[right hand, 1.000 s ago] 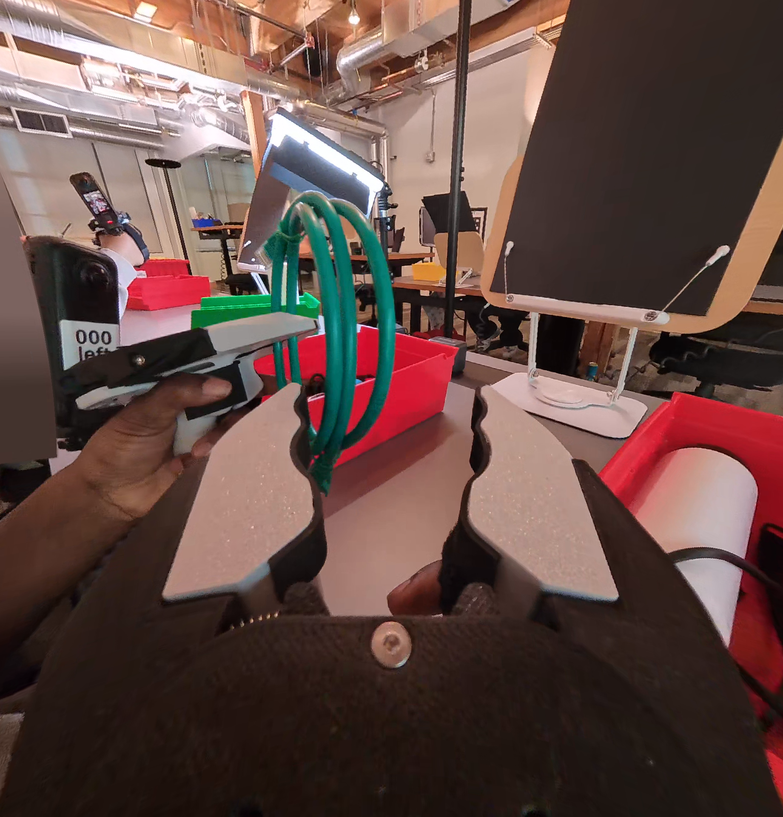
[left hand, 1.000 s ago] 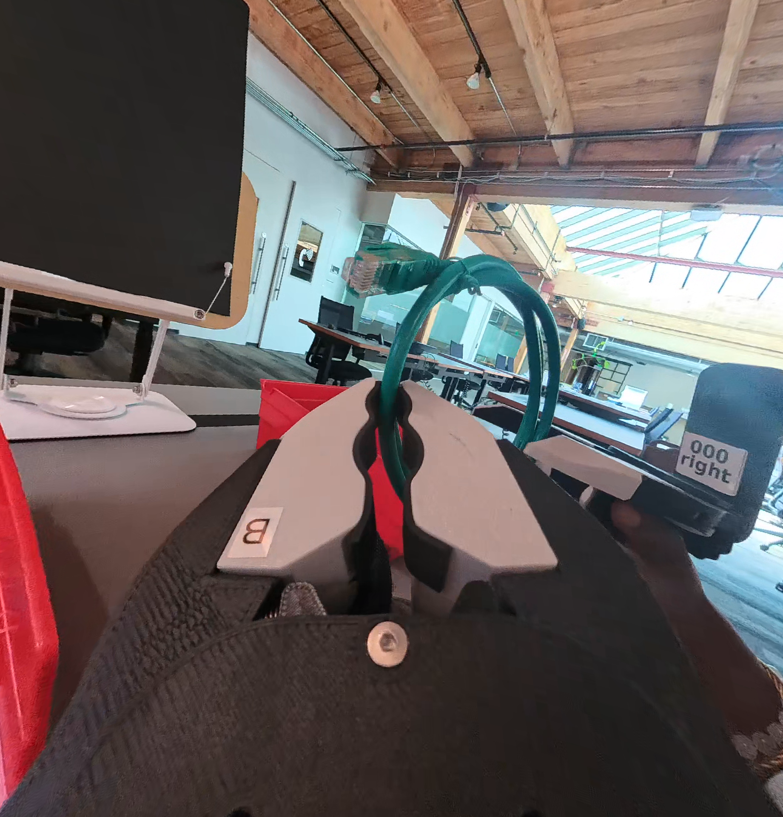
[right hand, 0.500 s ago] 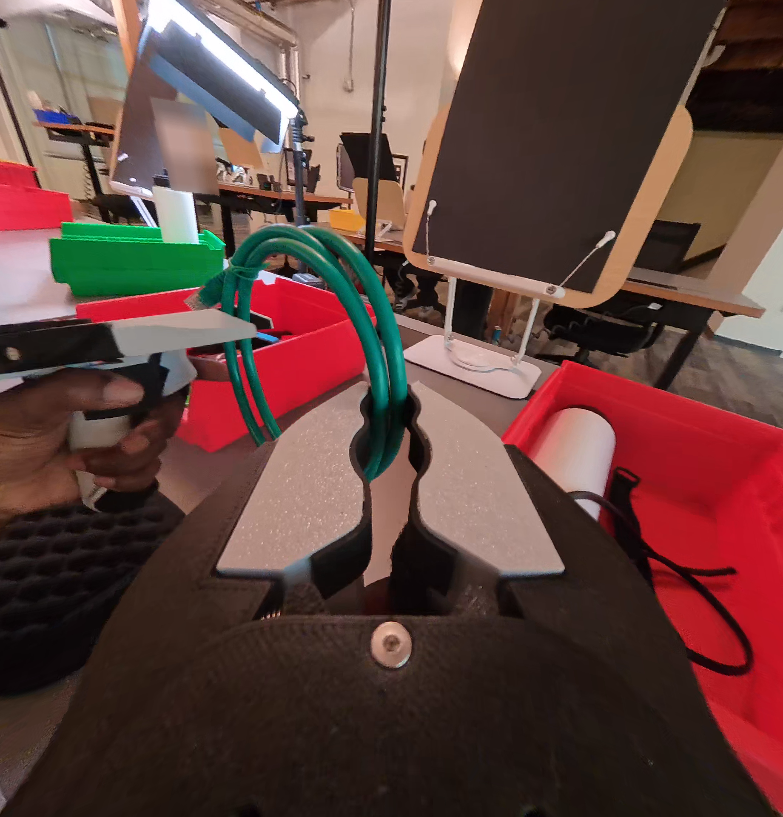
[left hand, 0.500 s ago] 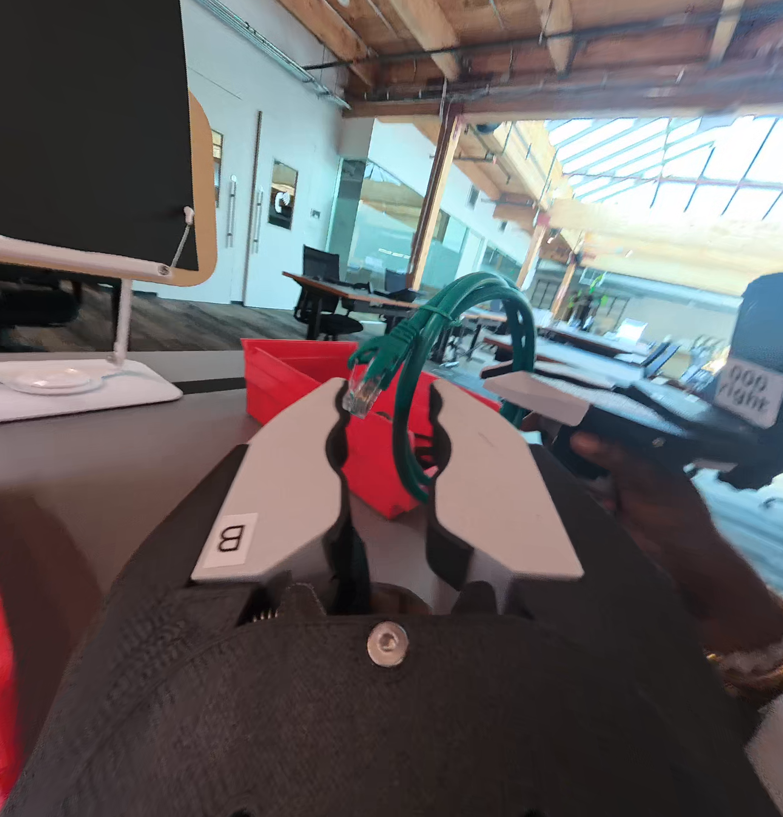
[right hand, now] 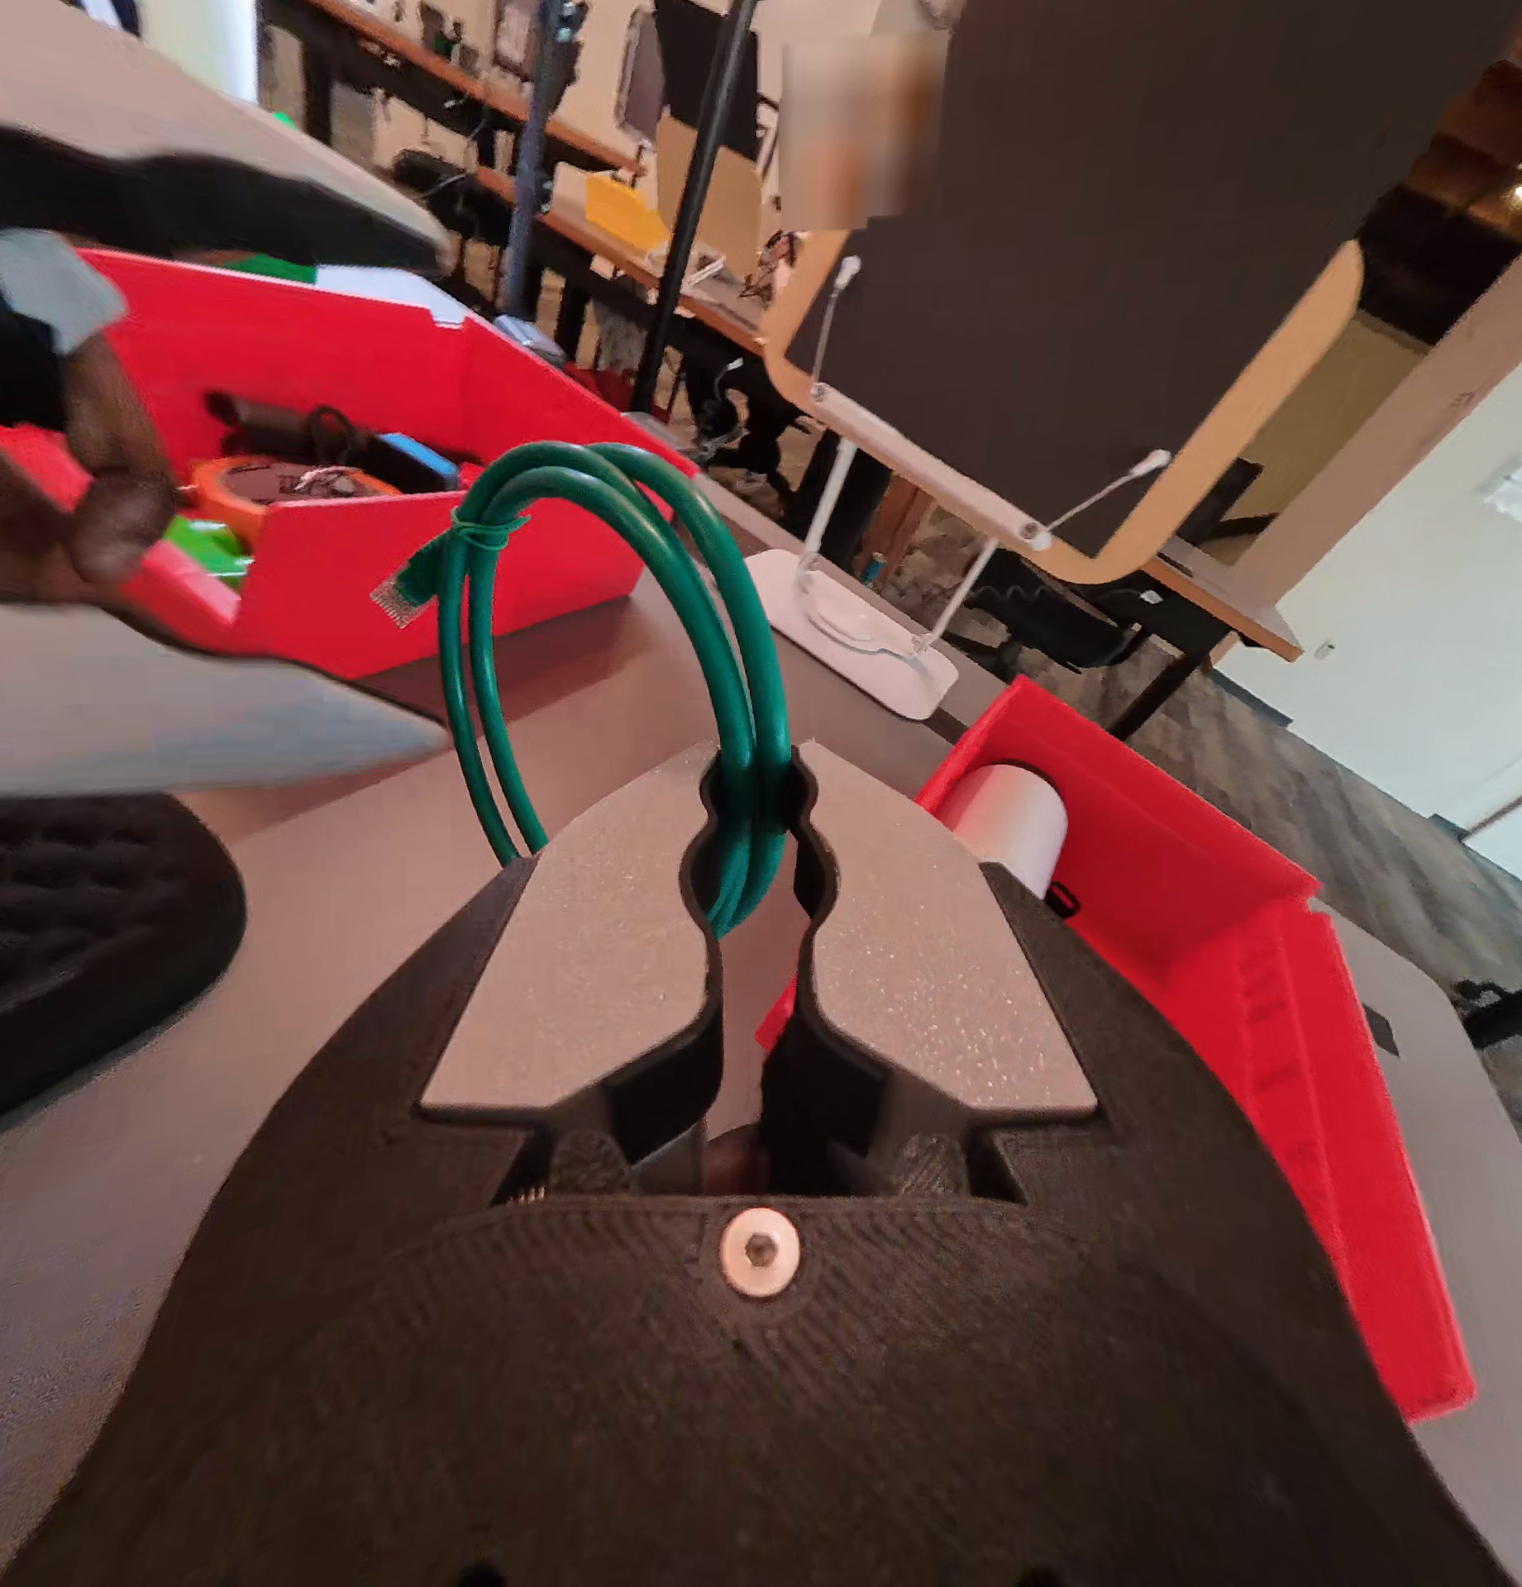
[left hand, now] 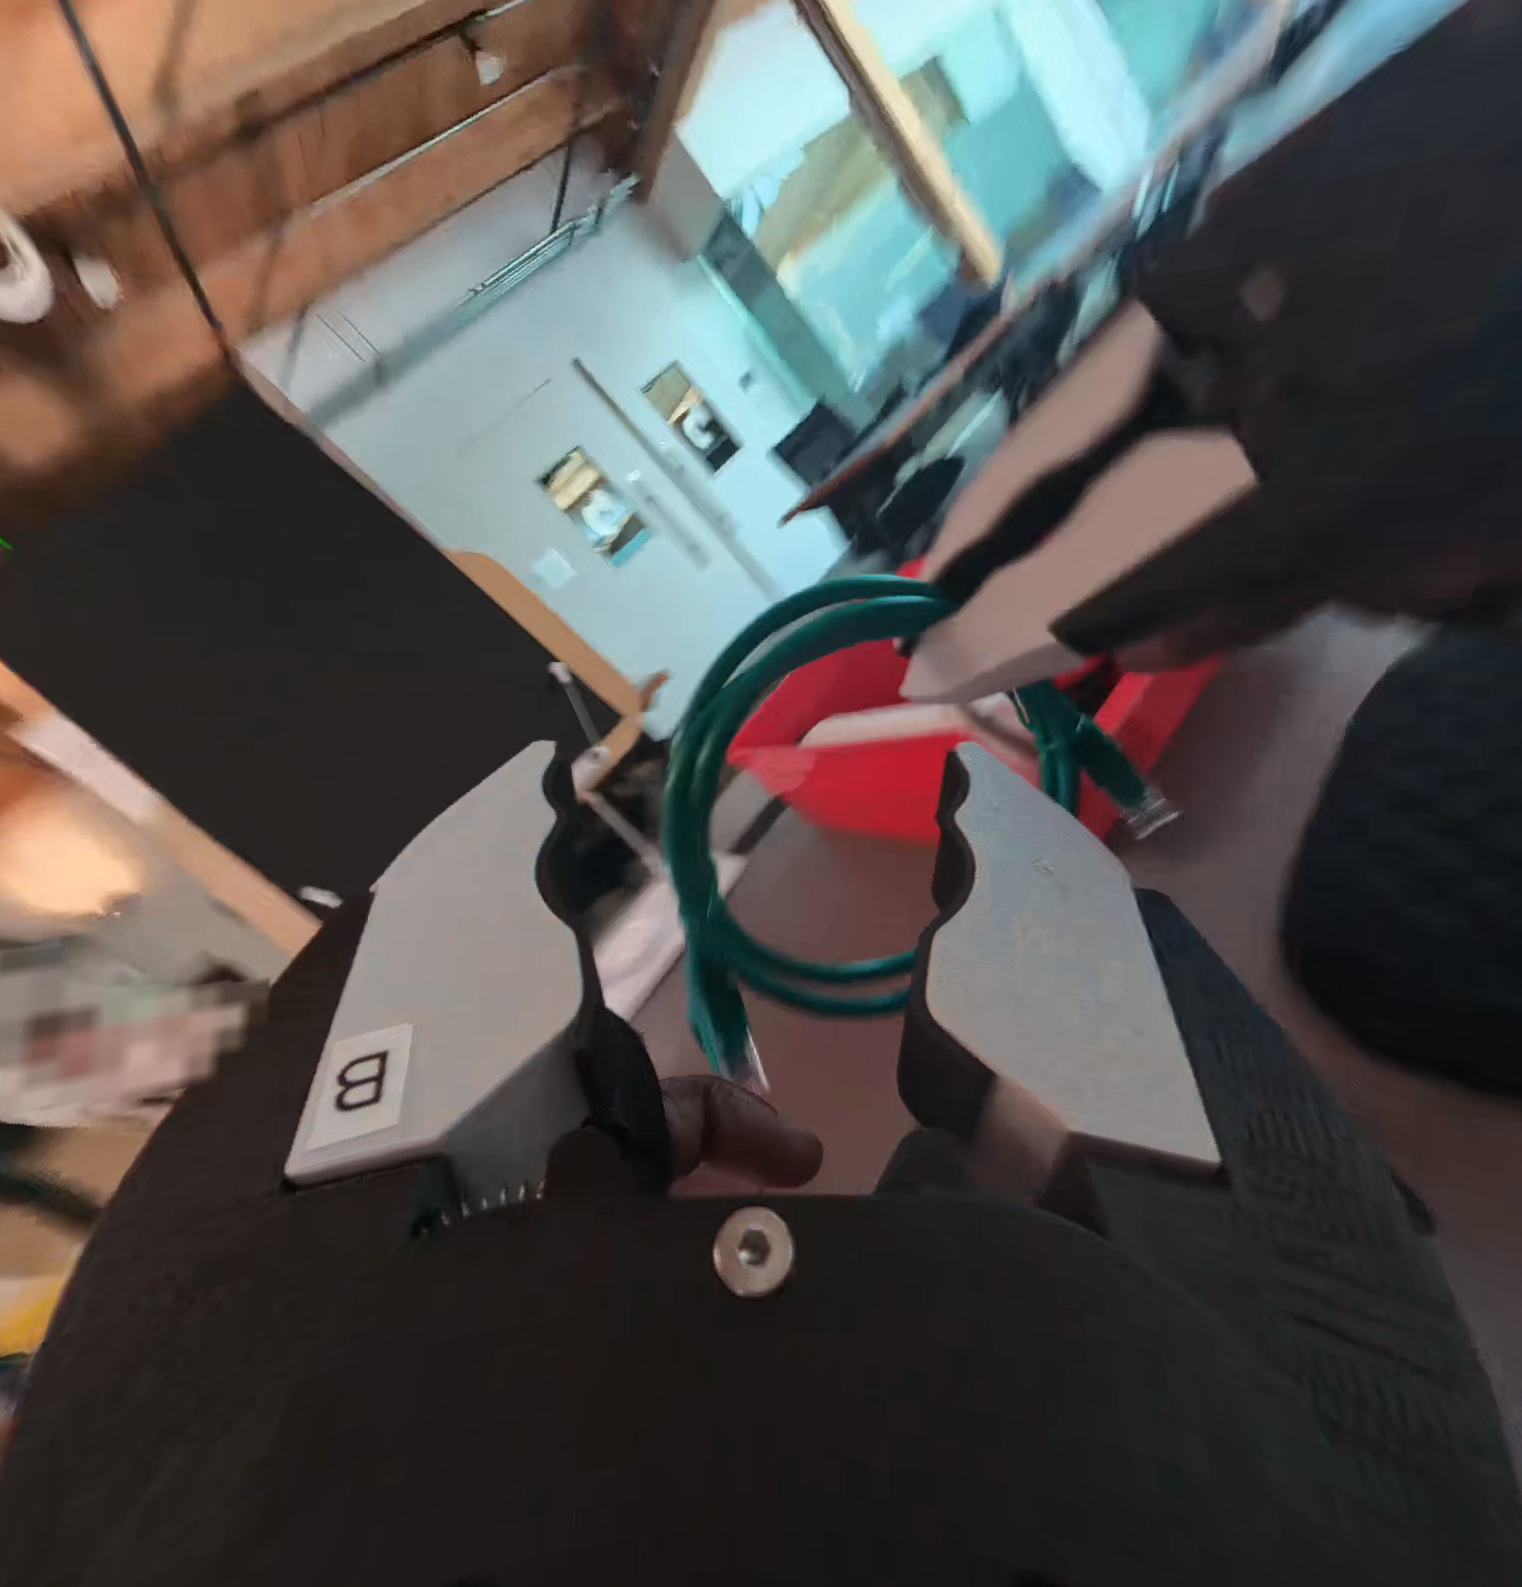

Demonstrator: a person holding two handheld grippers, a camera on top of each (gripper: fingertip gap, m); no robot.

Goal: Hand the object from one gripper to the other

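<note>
**Cable held by the right tongs, left tongs spread**

Right wrist view: the right tongs (right hand: 753, 764) are closed on a coiled green cable (right hand: 620, 618), whose strands are pinched near the tips of the grey fingers (right hand: 602, 953). The coil arches up and to the left of the tongs; a tie binds it at the top, and one plug (right hand: 396, 592) hangs there. Beyond the tongs lies the grey desk (right hand: 620, 678). To the right stands a red bin (right hand: 1255, 988) containing a white roll (right hand: 1015, 816). Ahead and to the left is a second red bin (right hand: 448, 550) holding assorted items. Farther off, a dark board (right hand: 1126, 283) leans on a white stand (right hand: 869, 635).

Left wrist view (motion-blurred): the left tongs (left hand: 748, 764) stand wide apart and grip nothing. The cable (left hand: 697, 799) hangs in the gap between them without visible contact; one plug (left hand: 727, 1043) dangles low. Ahead and to the right, the right tongs (left hand: 972, 627) clamp the coil's far side, before a red bin (left hand: 852, 781).
</note>
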